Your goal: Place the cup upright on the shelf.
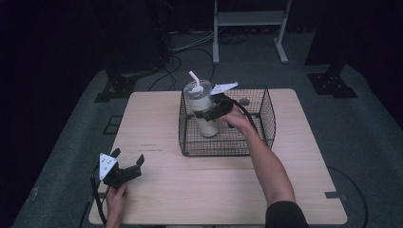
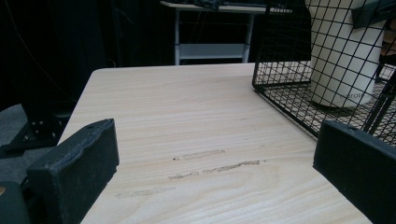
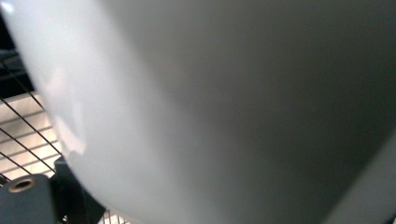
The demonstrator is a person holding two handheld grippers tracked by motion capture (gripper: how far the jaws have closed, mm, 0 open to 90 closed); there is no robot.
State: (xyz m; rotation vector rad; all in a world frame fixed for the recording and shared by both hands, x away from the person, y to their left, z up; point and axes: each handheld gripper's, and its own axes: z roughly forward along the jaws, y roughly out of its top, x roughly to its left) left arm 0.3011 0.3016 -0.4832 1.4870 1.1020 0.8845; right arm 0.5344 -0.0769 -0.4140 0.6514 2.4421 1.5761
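Right gripper (image 1: 205, 114) clasped the cup (image 1: 202, 110), upright in the basket (image 1: 267, 124) at 12 o'clock. Left gripper (image 1: 128, 160) idled wide at 7 o'clock. Judged next: lift or release vertically, clearing the mesh.

I see the wire basket (image 1: 227, 121) on the table (image 1: 199, 185) toward its far edge, about mid-width — tumbler (image 1: 202, 109) stands upright in the basket's left half. Right gripper (image 1: 209, 114) at the tumbler; left gripper (image 1: 127, 159) near the table's near-left corner — well apart.
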